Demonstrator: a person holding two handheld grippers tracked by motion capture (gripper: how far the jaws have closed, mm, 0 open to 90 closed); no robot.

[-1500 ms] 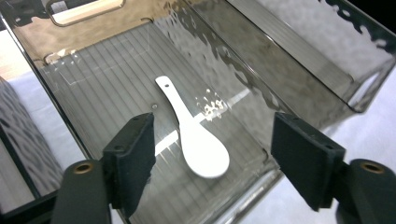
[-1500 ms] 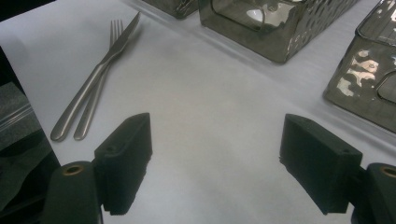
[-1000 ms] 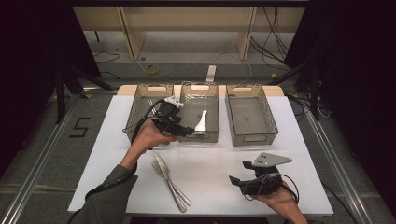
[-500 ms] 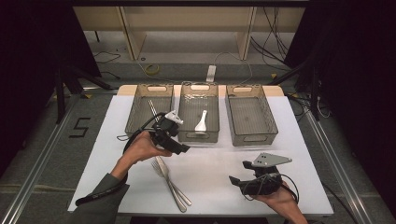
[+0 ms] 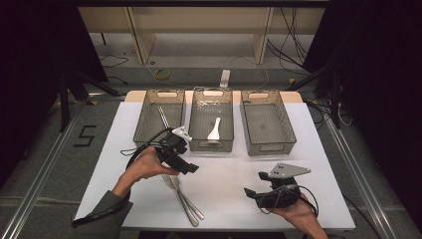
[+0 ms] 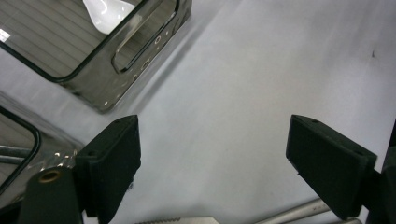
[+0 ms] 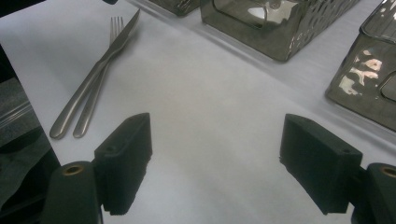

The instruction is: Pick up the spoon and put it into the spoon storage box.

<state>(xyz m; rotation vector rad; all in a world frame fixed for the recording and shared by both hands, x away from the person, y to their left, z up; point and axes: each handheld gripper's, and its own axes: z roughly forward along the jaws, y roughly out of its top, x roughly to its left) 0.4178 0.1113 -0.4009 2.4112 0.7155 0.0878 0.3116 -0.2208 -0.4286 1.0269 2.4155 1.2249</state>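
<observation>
A steel fork (image 5: 195, 209) and knife (image 5: 183, 204) lie side by side on the white table (image 5: 229, 164), near its front edge. My left gripper (image 5: 193, 169) hovers just above their far ends. Its jaws have just been opening and stand wide apart with nothing between them. In the left gripper view my left gripper (image 6: 212, 144) looks down on bare table, with the tip of the knife (image 6: 187, 220) at the bottom edge. My right gripper (image 5: 250, 191) rests open at the front right. In the right gripper view the fork (image 7: 88, 100) and knife (image 7: 100, 63) lie to the left of my right gripper (image 7: 215, 140).
Three grey mesh baskets stand in a row at the back: the left basket (image 5: 144, 124) holds a long metal utensil (image 5: 163, 118), the middle basket (image 5: 196, 127) a white spoon (image 5: 215, 130), and the right basket (image 5: 283, 124) holds nothing. Dark floor and cables surround the table.
My left gripper has drawn back from over the baskets toward the front of the table and sunk lower, above the fork and knife. The right gripper has not moved.
</observation>
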